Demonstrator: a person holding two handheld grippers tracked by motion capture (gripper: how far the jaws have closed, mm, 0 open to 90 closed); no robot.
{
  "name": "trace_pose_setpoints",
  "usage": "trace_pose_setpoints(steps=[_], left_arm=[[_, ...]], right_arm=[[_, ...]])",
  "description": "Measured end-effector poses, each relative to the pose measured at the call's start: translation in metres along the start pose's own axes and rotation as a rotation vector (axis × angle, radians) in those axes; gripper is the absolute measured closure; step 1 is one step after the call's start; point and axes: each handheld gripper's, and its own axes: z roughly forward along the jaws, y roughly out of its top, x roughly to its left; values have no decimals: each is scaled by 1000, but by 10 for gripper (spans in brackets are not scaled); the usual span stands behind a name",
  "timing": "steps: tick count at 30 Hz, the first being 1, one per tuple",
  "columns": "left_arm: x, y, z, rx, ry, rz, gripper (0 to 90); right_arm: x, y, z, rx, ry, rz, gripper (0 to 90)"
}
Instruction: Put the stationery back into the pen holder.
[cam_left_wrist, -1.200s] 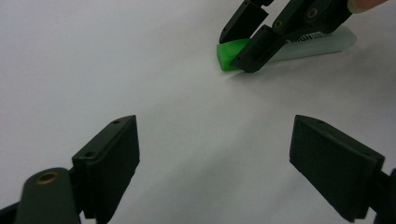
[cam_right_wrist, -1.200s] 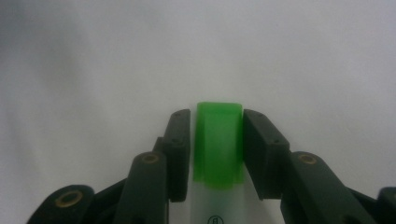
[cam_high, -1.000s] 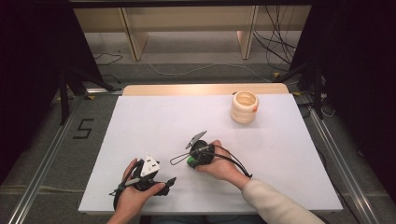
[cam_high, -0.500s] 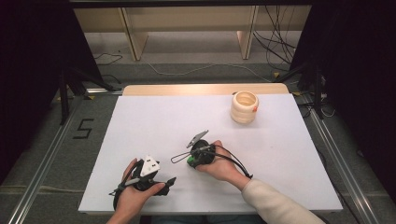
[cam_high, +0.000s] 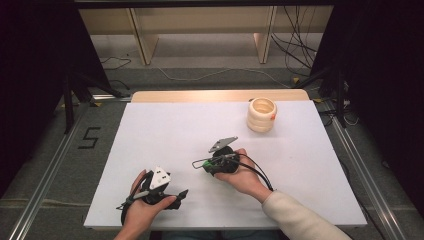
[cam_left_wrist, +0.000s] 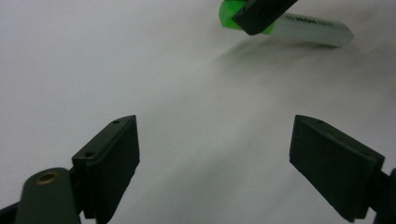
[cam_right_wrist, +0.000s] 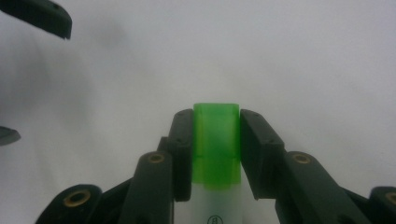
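Observation:
A highlighter (cam_right_wrist: 215, 154) with a green cap and a white barrel sits between the jaws of my right gripper (cam_right_wrist: 215, 116), which is shut on the cap. In the left gripper view the same highlighter (cam_left_wrist: 308, 30) hangs just above the white table with a black jaw across its cap. In the high view my right gripper (cam_high: 201, 164) is at the table's middle and points left. My left gripper (cam_high: 177, 196) rests near the front edge and points right toward it. Its jaws stand wide apart with nothing between them, so my left gripper (cam_left_wrist: 212, 140) is open over bare table.
A cream ribbed cup (cam_high: 261, 115) stands at the back right of the white table (cam_high: 165, 125). Metal rails run along both sides of the table, and shelf legs and cables lie on the floor beyond the far edge.

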Motion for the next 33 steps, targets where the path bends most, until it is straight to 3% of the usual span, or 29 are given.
trace_pose_setpoints(steps=[1,3,5,6,7,16,30,33], left_arm=[[0,0,-1,4,-2,2,158],[1,0,-1,3,0,2,158],[1,0,-1,2,1,1,158],[1,0,-1,2,0,1,158],[1,0,-1,3,0,2,158],[0,0,-1,3,-1,2,158],[0,0,0,0,1,2,158],[0,0,0,0,2,2,158]], right_arm=[[-3,-1,-5,-41,-5,13,674],[-4,-2,-8,-59,-6,21,674],[-9,-4,-16,-120,-18,33,674],[-9,-4,-16,-120,-18,33,674],[-11,-6,-22,-155,-32,44,674],[-27,-12,-47,-305,-80,80,674],[-51,-19,-74,-414,-145,124,674],[-58,-20,-81,-431,-162,154,674]])
